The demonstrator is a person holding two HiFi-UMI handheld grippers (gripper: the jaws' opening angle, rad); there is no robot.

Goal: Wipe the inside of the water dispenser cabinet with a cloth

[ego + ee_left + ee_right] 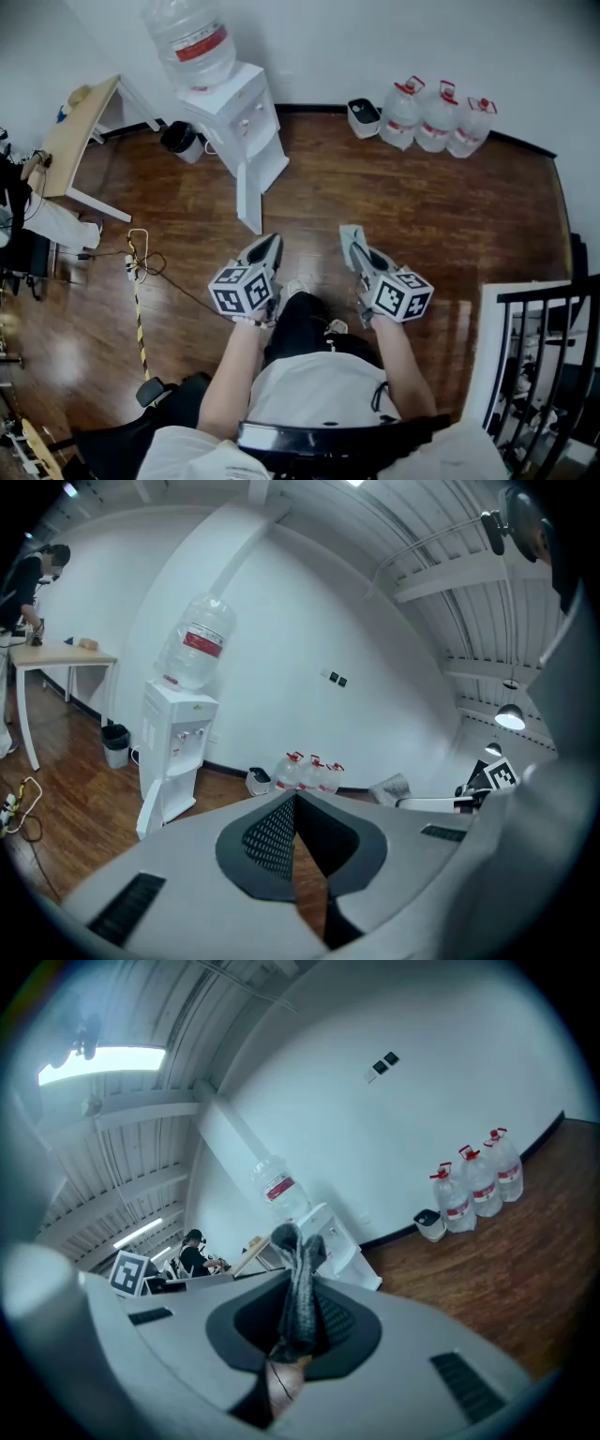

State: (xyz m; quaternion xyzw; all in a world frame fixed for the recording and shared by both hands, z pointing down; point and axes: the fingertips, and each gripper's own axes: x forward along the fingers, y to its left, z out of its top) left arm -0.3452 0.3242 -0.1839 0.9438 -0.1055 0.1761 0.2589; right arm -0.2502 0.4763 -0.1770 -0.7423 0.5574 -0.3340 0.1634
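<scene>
Head view, looking steeply down over a dark wooden plank floor (450, 225).

- Both grippers are held out low in front of us, side by side and well apart from the dispenser.
- Left gripper (270, 246): in its own view the jaws are closed, with the tips meeting. Only a narrow wedge of floor shows lower down, and nothing is caught between them.
- Right gripper (356, 248): the jaws are pinched together on a grey knitted cloth (300, 1283). A folded hump of the cloth stands up above the jaw tips and the rest hangs down between the pads.
- A white floor-standing water dispenser (246, 111) stands at 11 o'clock from the grippers, against the far wall. A clear inverted bottle with a red label (192, 42) sits on top of it.
- The dispenser's white lower cabinet door (248, 199) hangs open towards us. We cannot see the cabinet interior from here.
- Three clear water jugs with red caps (436, 117) stand in a row at the skirting at 1 o'clock. A small white-and-black box (364, 117) sits just beside them at their 9 o'clock.
- A black waste bin (180, 139) stands just beside the dispenser at its 9 o'clock.
- A light wooden desk with white legs (75, 131) stands at 10 o'clock.
- A yellow-and-black cable (137, 300) runs along the floor at 9 o'clock from the left gripper.
- A black stair railing (544, 356) stands at 4 o'clock.
</scene>
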